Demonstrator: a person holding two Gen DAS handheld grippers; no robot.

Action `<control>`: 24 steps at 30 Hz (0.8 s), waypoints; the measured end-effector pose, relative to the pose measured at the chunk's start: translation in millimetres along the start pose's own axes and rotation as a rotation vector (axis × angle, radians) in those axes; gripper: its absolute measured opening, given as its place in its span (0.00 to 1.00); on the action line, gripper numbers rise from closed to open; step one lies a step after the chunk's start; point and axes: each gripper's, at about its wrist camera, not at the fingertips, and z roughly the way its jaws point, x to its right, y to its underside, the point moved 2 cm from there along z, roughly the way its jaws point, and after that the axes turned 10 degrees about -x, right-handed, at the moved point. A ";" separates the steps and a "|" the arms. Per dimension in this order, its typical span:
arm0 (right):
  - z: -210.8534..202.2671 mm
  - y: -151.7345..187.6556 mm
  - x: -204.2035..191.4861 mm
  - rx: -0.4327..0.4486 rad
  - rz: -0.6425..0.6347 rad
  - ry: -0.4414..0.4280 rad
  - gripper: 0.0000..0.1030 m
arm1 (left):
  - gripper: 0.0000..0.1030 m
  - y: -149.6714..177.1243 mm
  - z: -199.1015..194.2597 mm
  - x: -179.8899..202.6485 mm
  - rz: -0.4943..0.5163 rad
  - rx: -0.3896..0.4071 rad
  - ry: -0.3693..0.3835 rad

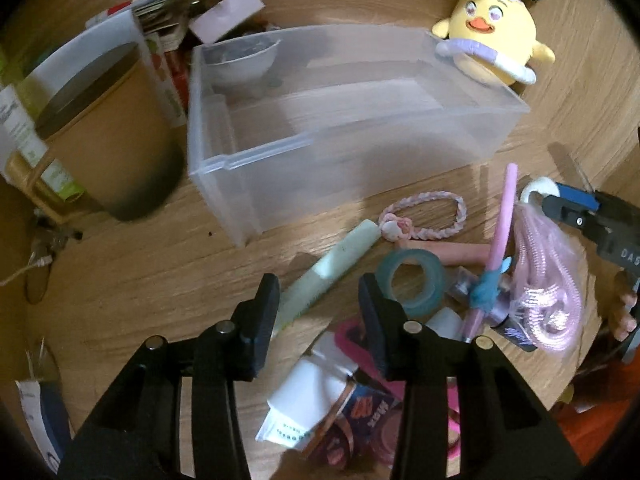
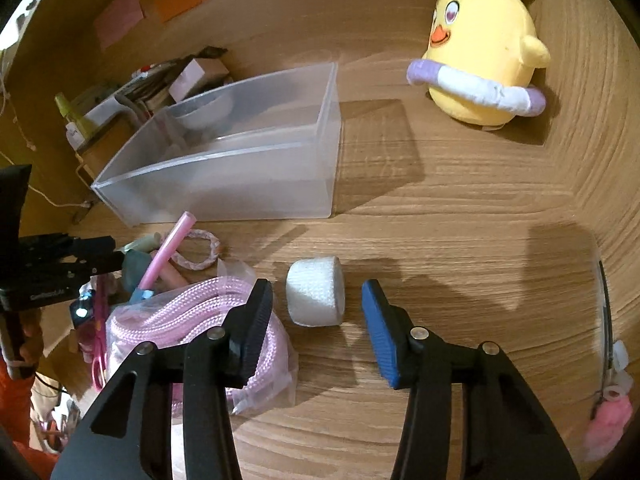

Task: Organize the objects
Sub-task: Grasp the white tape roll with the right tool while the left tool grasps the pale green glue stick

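Note:
A clear plastic bin stands on the wooden table. My left gripper is open above a pale green tube and a teal tape roll. My right gripper is open, with a white gauze roll lying on the table between its fingers, untouched. A bag of pink cord lies left of the right gripper. In the left wrist view the right gripper shows at the right edge beside the white roll.
A yellow chick plush sits behind the bin. A tan round container and boxes stand left of it. A pink braided band, pink pen, packets and scissors clutter the front.

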 end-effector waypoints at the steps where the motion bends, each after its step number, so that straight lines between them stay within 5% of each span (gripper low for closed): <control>1: 1.5 -0.7 0.6 -0.003 0.004 0.003 0.35 | 0.40 -1.0 3.5 0.2 0.008 -0.008 -0.008; 4: 7.2 -3.6 2.6 -0.021 0.013 0.001 0.22 | 0.40 -5.1 14.3 -1.1 0.017 -0.030 -0.009; 6: 8.3 -4.0 3.4 -0.018 0.015 -0.006 0.22 | 0.38 -7.2 15.3 -2.2 0.020 -0.017 -0.008; 9: 4.9 -2.4 3.9 0.011 0.017 0.006 0.22 | 0.23 -7.9 14.3 -4.2 0.024 0.000 -0.010; 13: -4.9 -2.6 4.3 0.057 0.007 0.027 0.22 | 0.20 -4.7 9.8 -7.1 0.022 0.026 -0.026; 24: -39.0 -12.6 -20.3 0.184 -0.059 0.053 0.22 | 0.14 13.0 -44.7 -19.4 -0.046 0.236 -0.101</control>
